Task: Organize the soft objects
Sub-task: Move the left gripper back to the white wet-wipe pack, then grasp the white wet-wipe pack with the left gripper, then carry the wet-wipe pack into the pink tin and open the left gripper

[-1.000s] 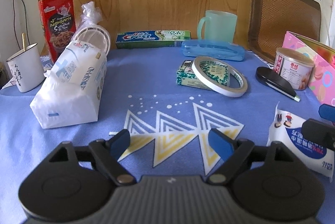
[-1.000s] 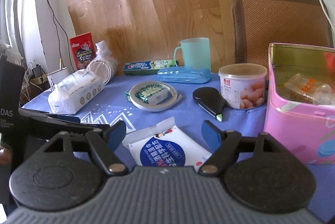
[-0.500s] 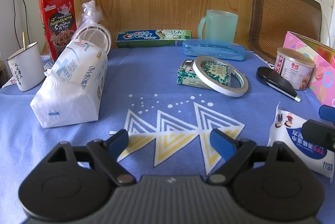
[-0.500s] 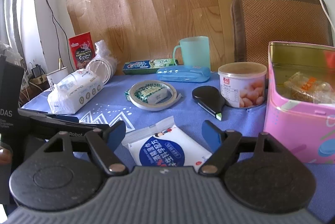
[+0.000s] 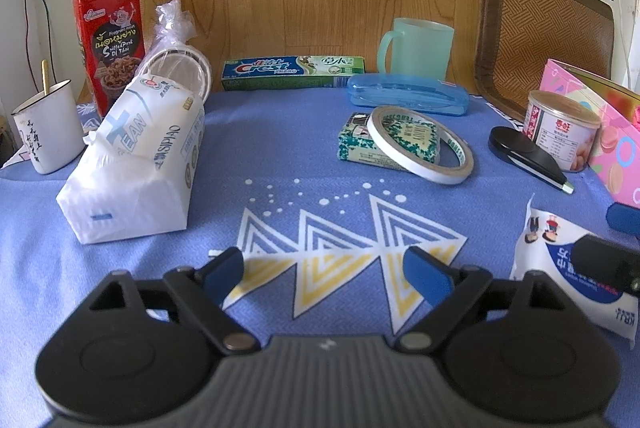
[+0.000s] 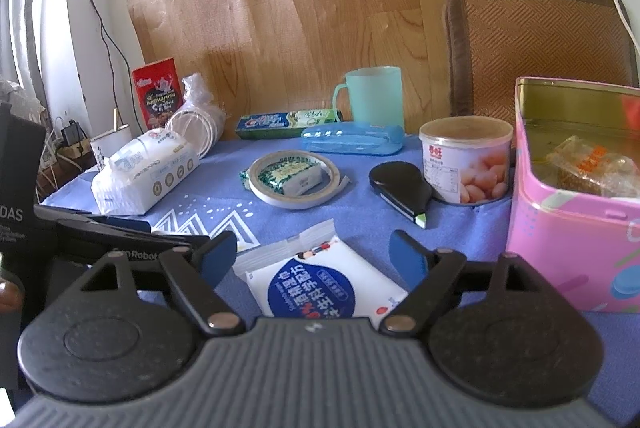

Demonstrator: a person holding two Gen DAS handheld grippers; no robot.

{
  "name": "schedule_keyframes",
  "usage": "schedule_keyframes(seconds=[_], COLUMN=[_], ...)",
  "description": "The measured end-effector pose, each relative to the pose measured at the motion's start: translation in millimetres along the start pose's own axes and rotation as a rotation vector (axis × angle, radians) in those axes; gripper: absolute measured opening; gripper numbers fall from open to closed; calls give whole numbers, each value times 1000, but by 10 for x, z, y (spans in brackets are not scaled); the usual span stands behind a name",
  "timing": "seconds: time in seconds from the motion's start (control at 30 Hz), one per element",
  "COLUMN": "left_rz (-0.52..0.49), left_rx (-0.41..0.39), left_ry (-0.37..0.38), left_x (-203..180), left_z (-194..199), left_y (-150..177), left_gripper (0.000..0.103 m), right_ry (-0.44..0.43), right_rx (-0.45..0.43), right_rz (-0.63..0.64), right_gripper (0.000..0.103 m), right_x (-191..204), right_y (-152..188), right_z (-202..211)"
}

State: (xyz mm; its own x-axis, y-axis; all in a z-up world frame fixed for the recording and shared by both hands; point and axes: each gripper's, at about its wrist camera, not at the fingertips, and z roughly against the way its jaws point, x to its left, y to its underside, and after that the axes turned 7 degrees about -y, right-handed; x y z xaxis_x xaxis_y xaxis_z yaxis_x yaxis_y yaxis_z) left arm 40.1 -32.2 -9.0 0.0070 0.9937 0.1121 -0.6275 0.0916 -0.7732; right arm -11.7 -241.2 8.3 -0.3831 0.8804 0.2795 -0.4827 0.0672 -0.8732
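Note:
A big white tissue pack lies on the blue cloth at left; it also shows in the right wrist view. A small white and blue wipes packet lies right under my right gripper, between its open fingers; in the left wrist view the packet is at right. A green patterned packet lies under a tape ring. My left gripper is open and empty above the cloth's triangle print.
An open pink tin with wrapped snacks stands at right, beside a can and a black cutter. At the back are a toothpaste box, a blue case, a green mug, a red snack bag, a white cup and a chair.
Almost nothing has moved. Both grippers stay open, and the right one has drifted very slightly over the wipes packet.

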Motion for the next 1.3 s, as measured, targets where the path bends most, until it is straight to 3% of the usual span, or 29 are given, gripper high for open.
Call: schedule_keyframes(seconds=[0.23, 0.37, 0.5, 0.57, 0.73, 0.8, 0.83, 0.87, 0.9, 0.93, 0.97, 1.07, 1.17, 1.3], left_rz=[39, 66, 48, 48, -19, -70, -89, -98, -89, -79, -92, -131, -133, -174], left_rx=[-19, -22, 0, 1, 38, 87, 59, 54, 72, 82, 85, 52, -2, -114], left_ry=[71, 142, 289, 359, 443, 431, 405, 415, 462, 483, 484, 437, 455, 500], left_x=[83, 145, 143, 104, -209, -373, -439, -480, -497, -502, -551, -654, -687, -916], left_z=[32, 51, 92, 142, 126, 65, 114, 161, 197, 230, 285, 438, 632, 921], left_y=[11, 6, -38, -92, -200, -156, -111, -78, -57, -41, -23, -3, -97, -359], left_gripper=[89, 87, 84, 84, 74, 68, 66, 62, 52, 50, 48, 48, 46, 46], right_ry=[8, -88, -64, -41, 39, 35, 49, 47, 41, 55, 70, 87, 94, 191], right_rx=[83, 174, 62, 36, 111, 151, 154, 156, 167, 165, 159, 121, 27, -135], right_rz=[3, 46, 87, 105, 86, 44, 64, 96, 117, 136, 151, 134, 119, 164], right_gripper=[86, 86, 87, 96, 96, 94, 90, 77, 73, 68, 62, 58, 58, 56], right_x=[3, 48, 194, 225, 183, 149, 191, 240, 281, 323, 352, 308, 260, 254], right_y=[-12, -5, 96, 139, 241, 283, 296, 291, 292, 294, 287, 279, 269, 168], right_z=[-121, -188, 174, 361, 498, 417, 416, 407, 378, 341, 322, 356, 535, 849])
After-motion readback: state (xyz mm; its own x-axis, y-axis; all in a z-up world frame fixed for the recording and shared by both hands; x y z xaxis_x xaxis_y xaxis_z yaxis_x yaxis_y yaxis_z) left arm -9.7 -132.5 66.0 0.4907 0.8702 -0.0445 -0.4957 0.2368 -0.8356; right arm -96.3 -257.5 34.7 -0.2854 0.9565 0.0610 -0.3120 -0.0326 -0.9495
